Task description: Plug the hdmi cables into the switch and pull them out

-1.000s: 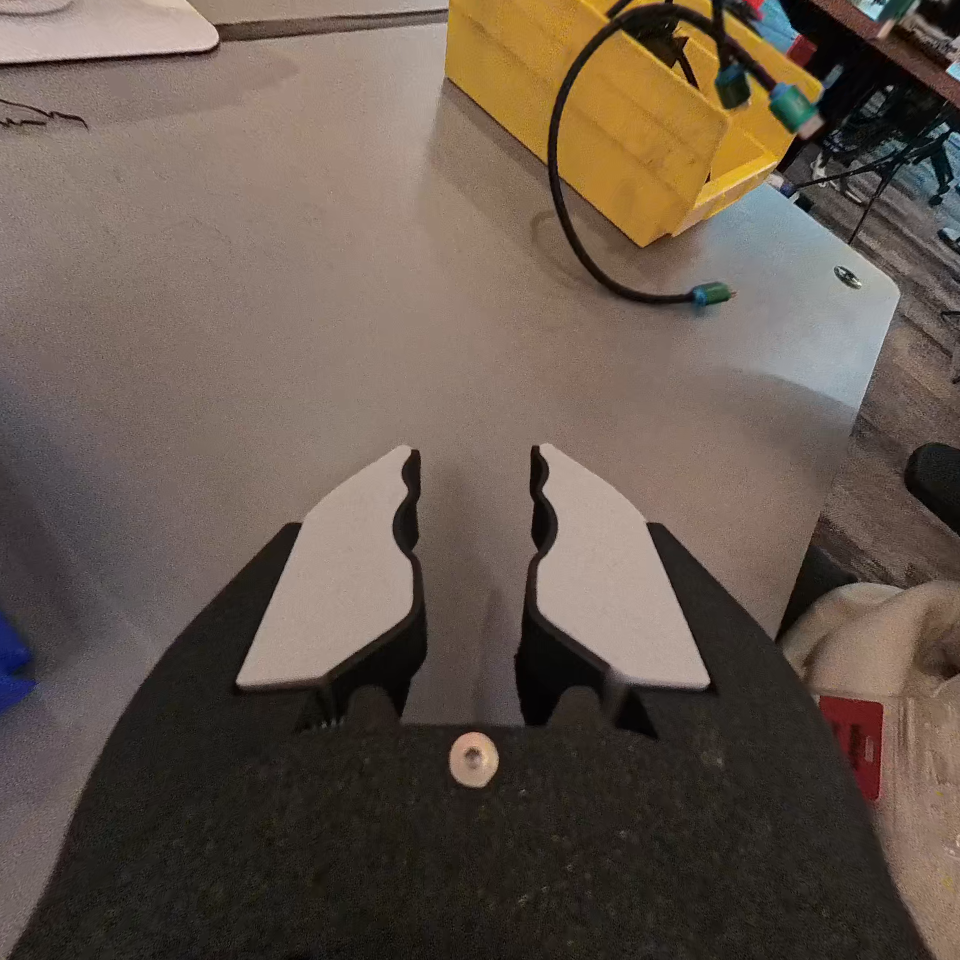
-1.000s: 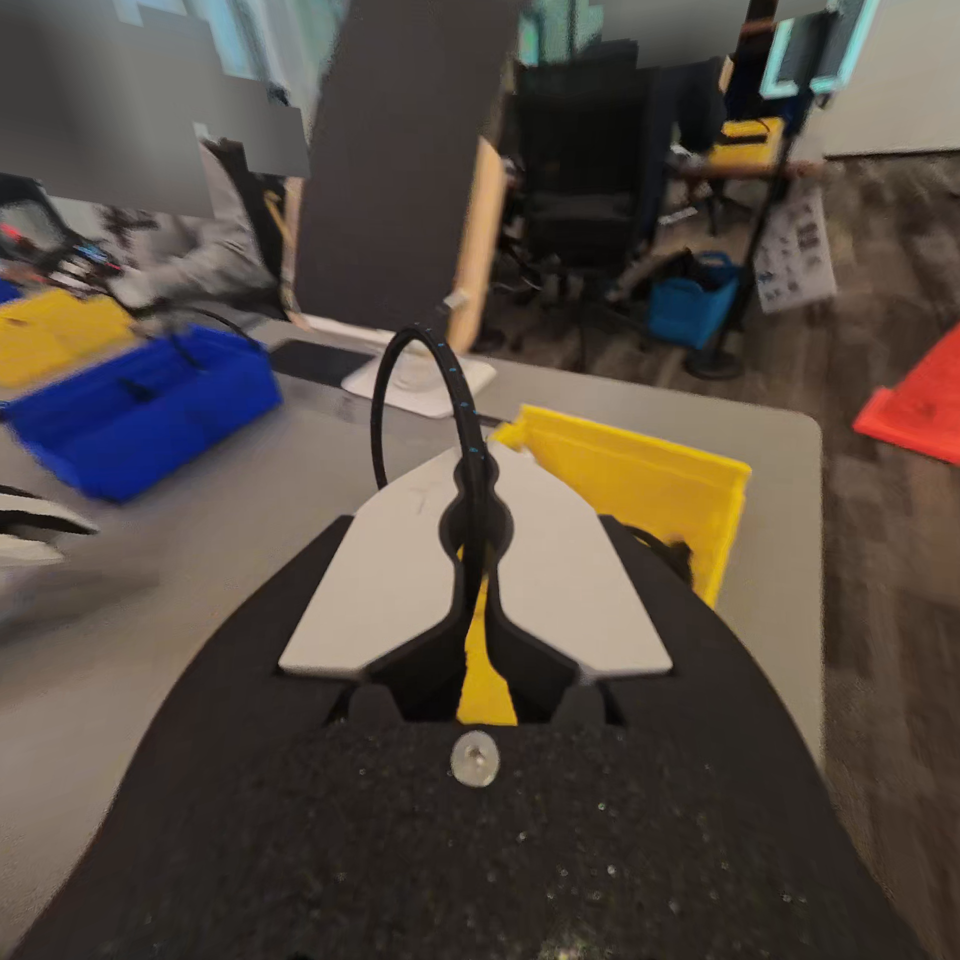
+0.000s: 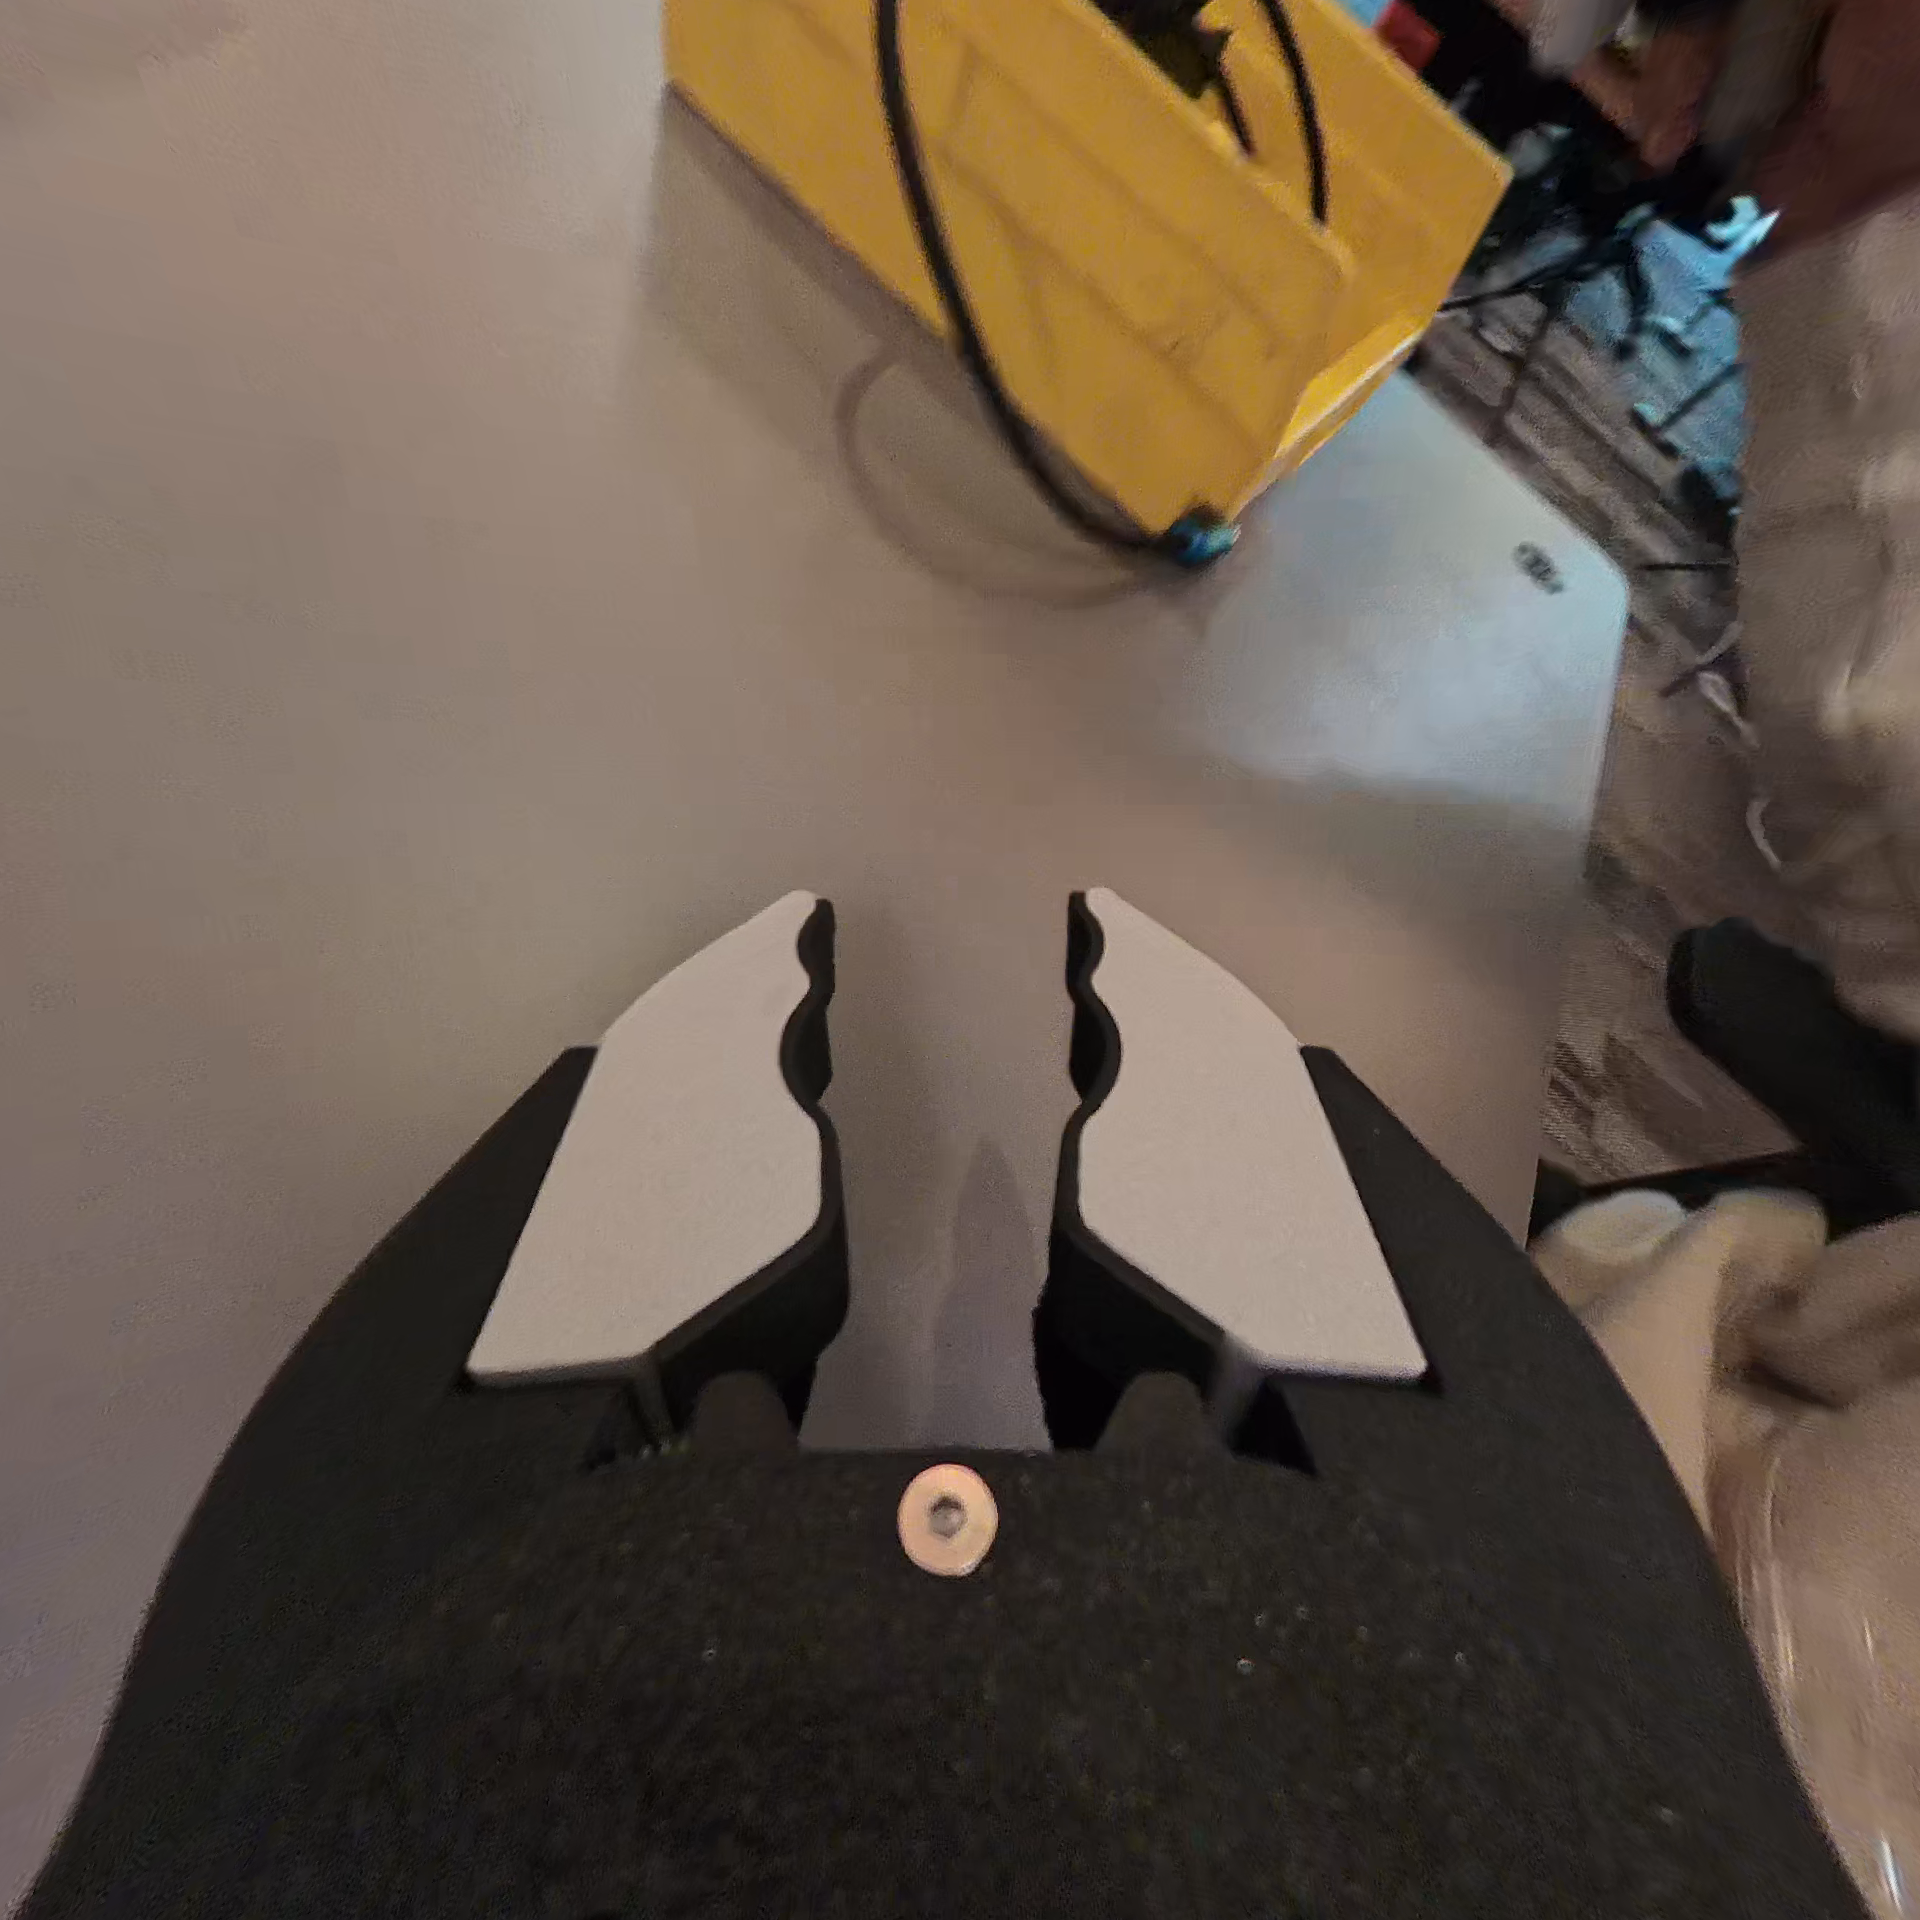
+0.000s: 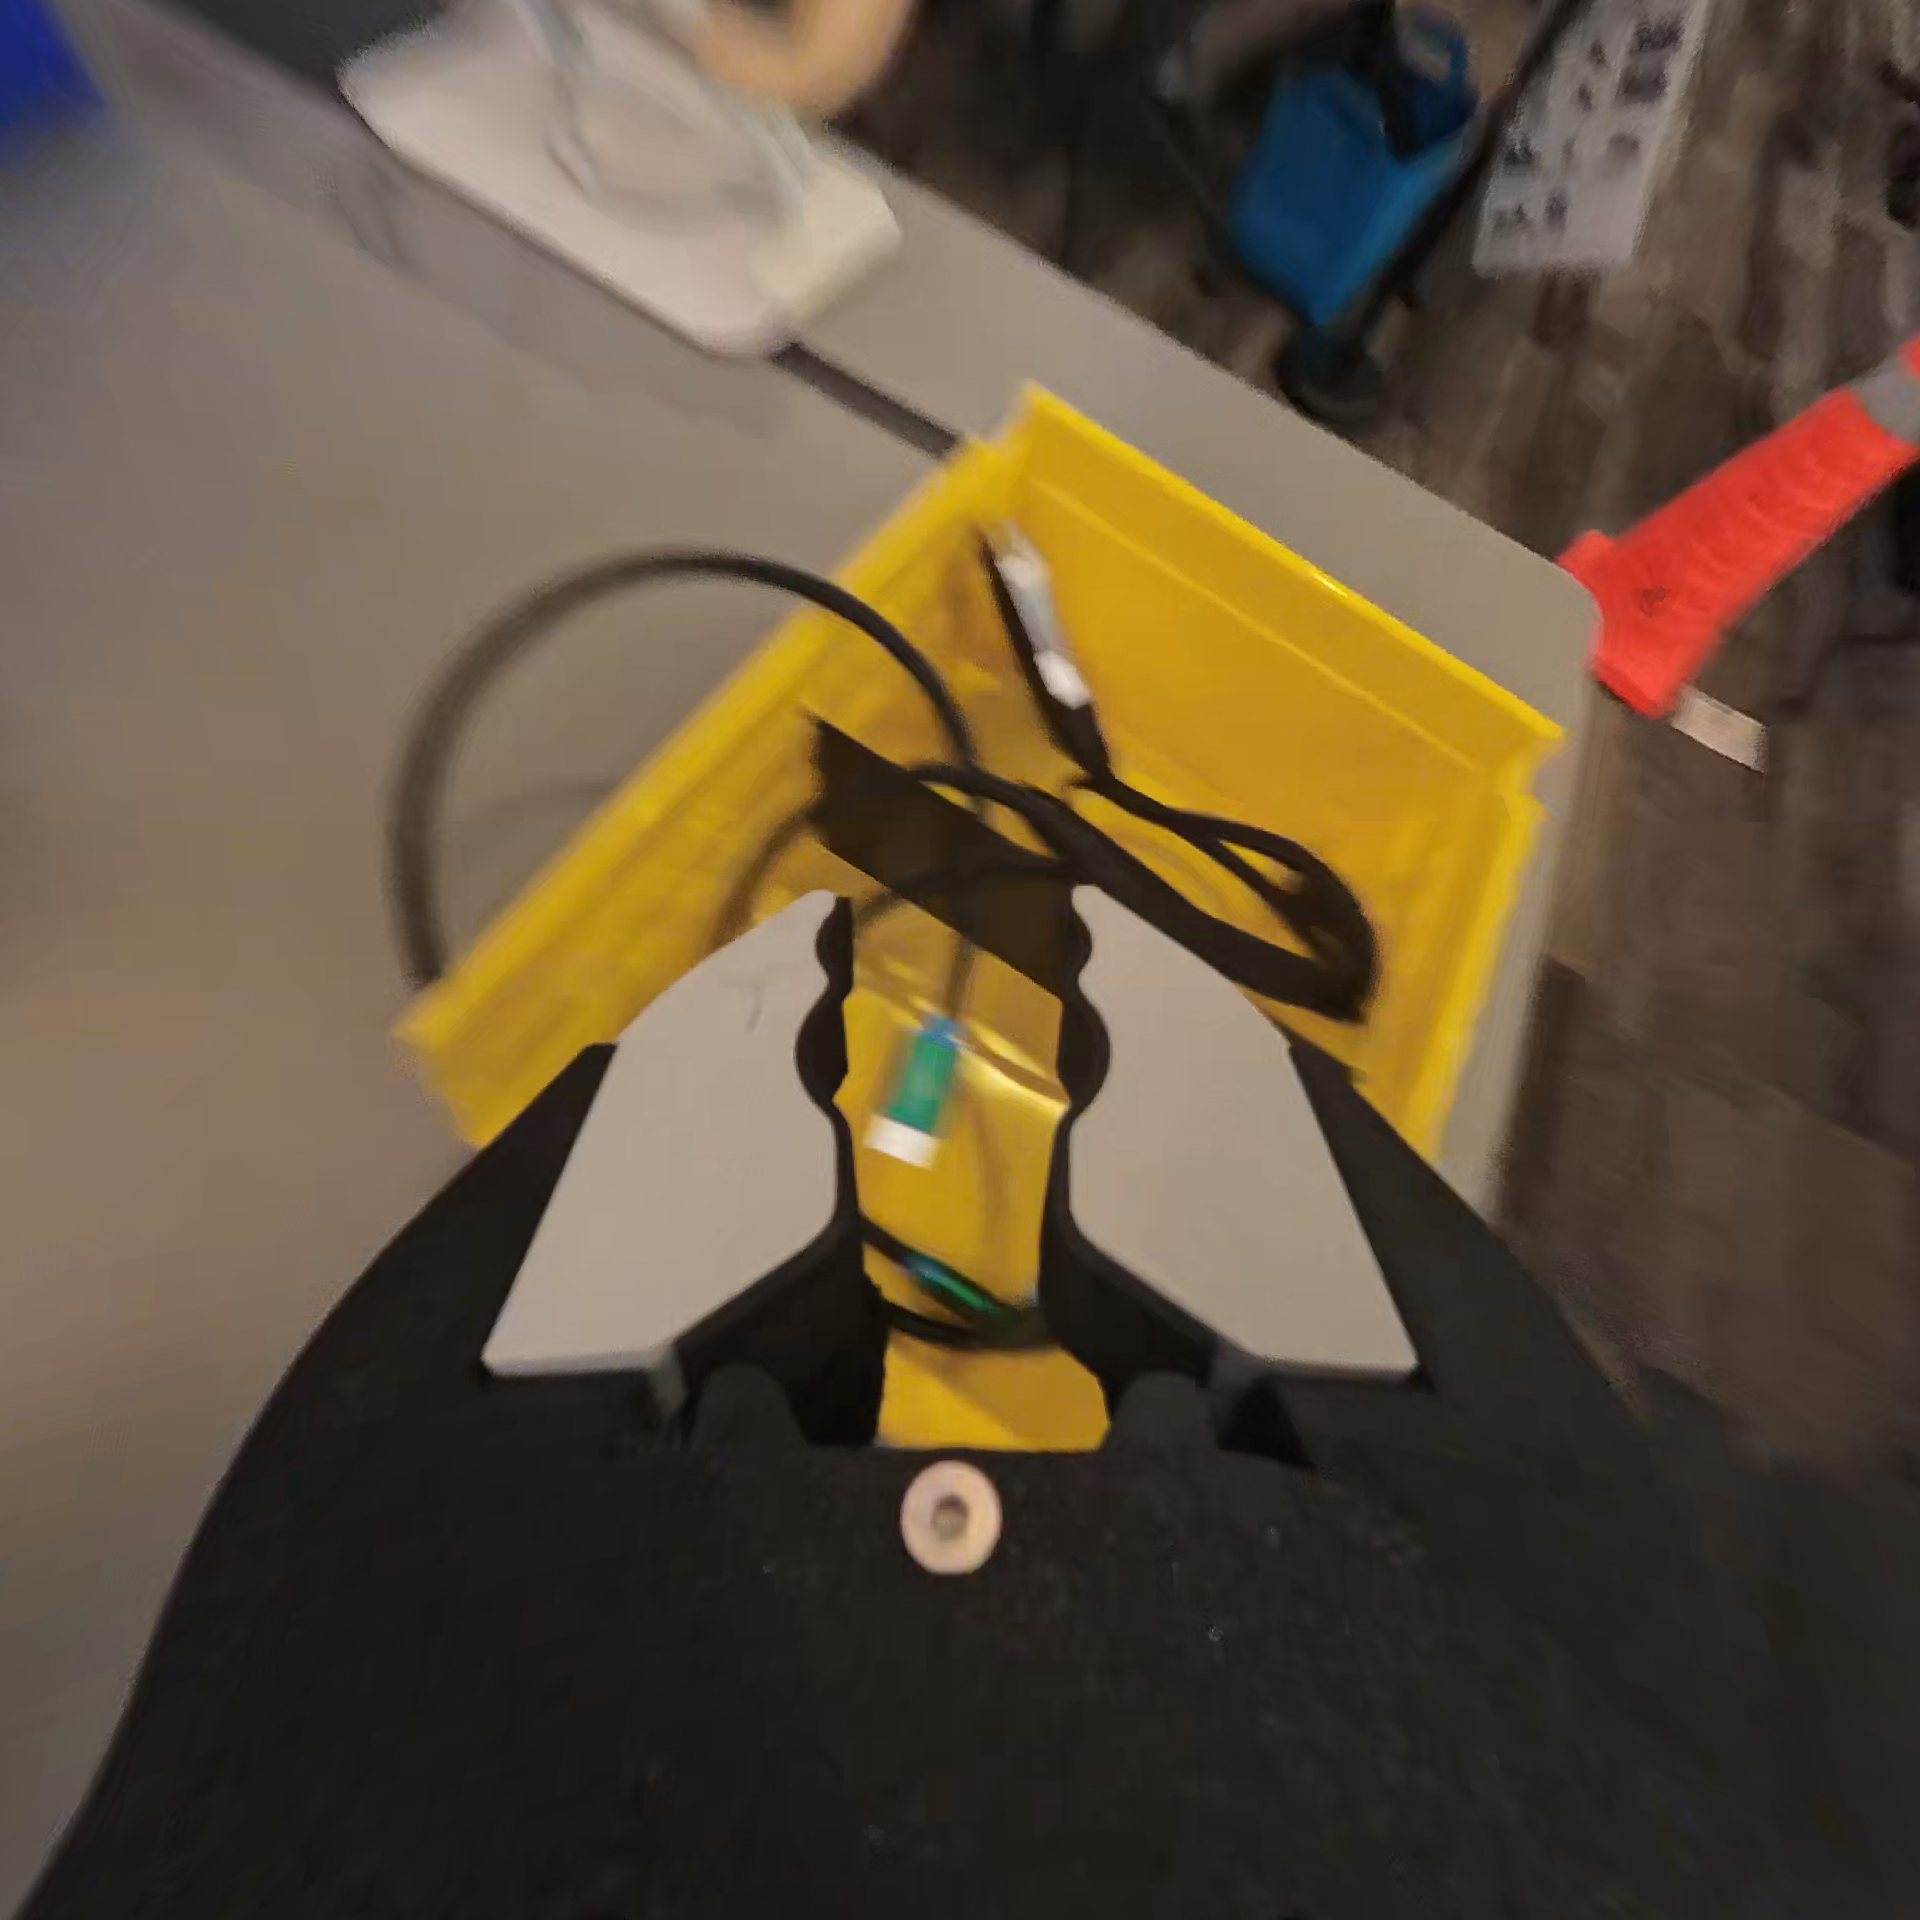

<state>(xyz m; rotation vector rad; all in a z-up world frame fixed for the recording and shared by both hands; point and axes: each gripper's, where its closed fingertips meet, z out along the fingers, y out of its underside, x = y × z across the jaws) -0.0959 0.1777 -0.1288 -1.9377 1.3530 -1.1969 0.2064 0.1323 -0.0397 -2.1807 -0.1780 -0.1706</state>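
Note:
My left gripper (image 3: 948,904) is open and empty, low over the grey table (image 3: 416,623). Ahead stands the yellow bin (image 3: 1143,260). A black HDMI cable (image 3: 935,270) loops out of it onto the table and ends in a green plug (image 3: 1197,540). My right gripper (image 4: 954,904) is open and empty above the same bin (image 4: 1299,748). Inside lie tangled black cables (image 4: 1195,873), a flat black box (image 4: 883,800) that looks like the switch, and two green-tipped plugs (image 4: 920,1081) (image 4: 966,1299). One cable (image 4: 436,727) arcs out over the bin's left wall. The view is blurred.
The bin sits near the table's far right corner (image 4: 1558,623), with floor beyond. A white stand base (image 4: 644,177) is on the table behind the bin. A red object (image 4: 1745,520) and a blue container (image 4: 1351,156) are on the floor. Cream cloth (image 3: 1766,1351) is at the left gripper's right. One gripper's finger ends stand about 35 centimeters off the other's.
My right gripper was shut on a black cable; it has opened, and the cable now lies in the bin. The right view has tilted down over the bin. My left gripper stayed open and shifted slightly.

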